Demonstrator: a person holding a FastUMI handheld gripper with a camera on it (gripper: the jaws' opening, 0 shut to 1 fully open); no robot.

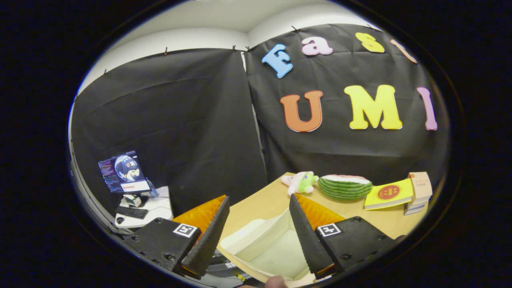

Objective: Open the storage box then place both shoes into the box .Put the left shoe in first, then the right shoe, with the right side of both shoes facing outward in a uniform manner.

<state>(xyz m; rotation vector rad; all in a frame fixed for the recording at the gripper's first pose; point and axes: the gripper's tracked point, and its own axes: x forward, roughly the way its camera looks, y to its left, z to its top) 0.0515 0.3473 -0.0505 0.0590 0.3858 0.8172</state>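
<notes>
Well, the tongs (pixel 259 224) hang wide apart over the near edge of the tabletop (pixel 264 202), gripping nothing, and the box (pixel 272 248) sits right in the gap between the two fingers (pixel 208 236), just below and ahead of them. It looks as though they are held high so as to line up on the box before reaching for it. The box is cream, smooth, hard-looking plastic with a raised rim and a shallow hollow; whether that pale panel is its lid or its open inside, I cannot tell. No shoe is among the things I can make out, so the job seems to be at its very start.

The finger faces are black and ridged for bite, backed by glossy orange wedges. A fingertip (pixel 275 282) pokes in beneath the box. Along the far side, against the black cloth wall, lie a soft plush toy (pixel 301 182), a striped watermelon slice (pixel 345 187) and some books (pixel 400 194), well clear of the work. Off the tabletop, a lit monitor (pixel 124 172) stands on a white stand.
</notes>
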